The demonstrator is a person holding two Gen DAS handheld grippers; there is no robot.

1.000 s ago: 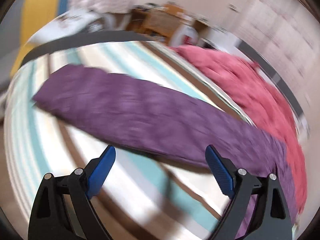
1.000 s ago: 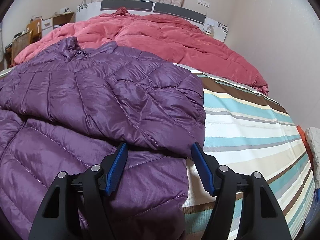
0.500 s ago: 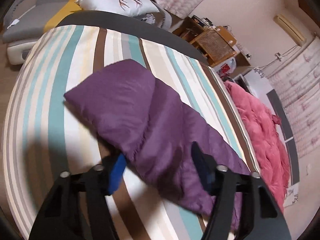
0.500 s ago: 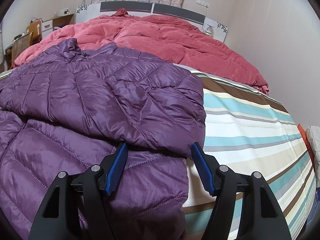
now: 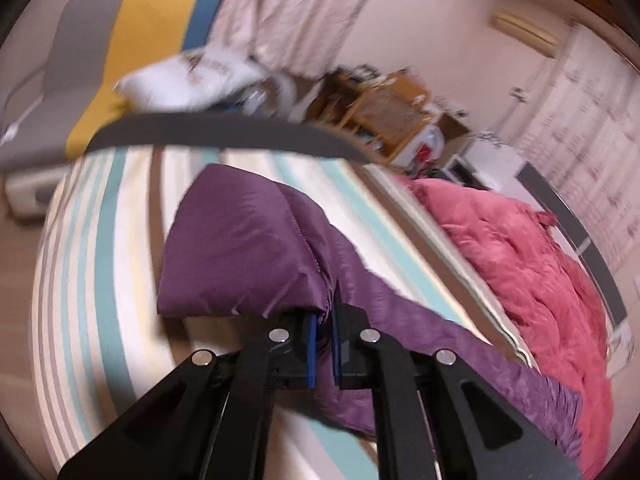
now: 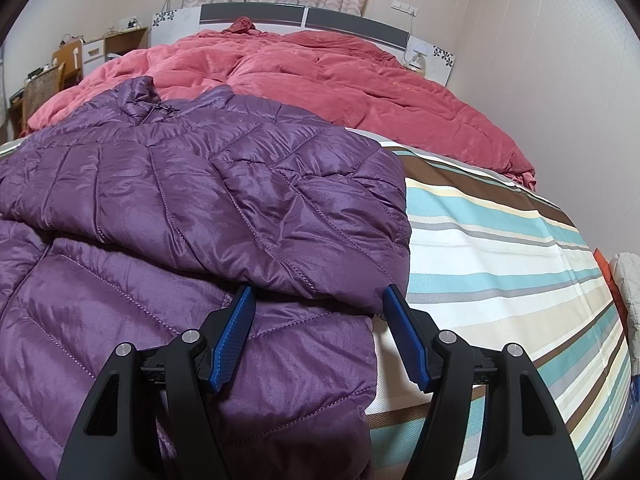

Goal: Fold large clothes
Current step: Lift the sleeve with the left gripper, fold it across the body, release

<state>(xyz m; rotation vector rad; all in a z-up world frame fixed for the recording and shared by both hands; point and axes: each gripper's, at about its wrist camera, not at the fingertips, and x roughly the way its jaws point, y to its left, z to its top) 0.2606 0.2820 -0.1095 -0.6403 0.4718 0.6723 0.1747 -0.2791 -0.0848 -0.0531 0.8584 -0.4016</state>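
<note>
A purple quilted puffer jacket (image 6: pixel 192 208) lies on the striped bed, one sleeve folded across its body. In the left wrist view its other sleeve (image 5: pixel 248 248) stretches out over the sheet. My left gripper (image 5: pixel 324 336) is shut on the edge of that sleeve, which bunches up ahead of the blue pads. My right gripper (image 6: pixel 320 320) is open and empty, its fingers on either side of the folded sleeve's cuff, just above the jacket.
A pink-red duvet (image 6: pixel 340 84) is heaped at the head of the bed. The striped sheet (image 6: pixel 500 248) is bare to the right of the jacket. A dark footboard (image 5: pixel 224 136), a white pillow (image 5: pixel 188 80) and wooden furniture (image 5: pixel 384 108) lie beyond the bed.
My left gripper swung along the purple sleeve and closed on its edge; it was open before. The right gripper and the jacket body have not moved.
</note>
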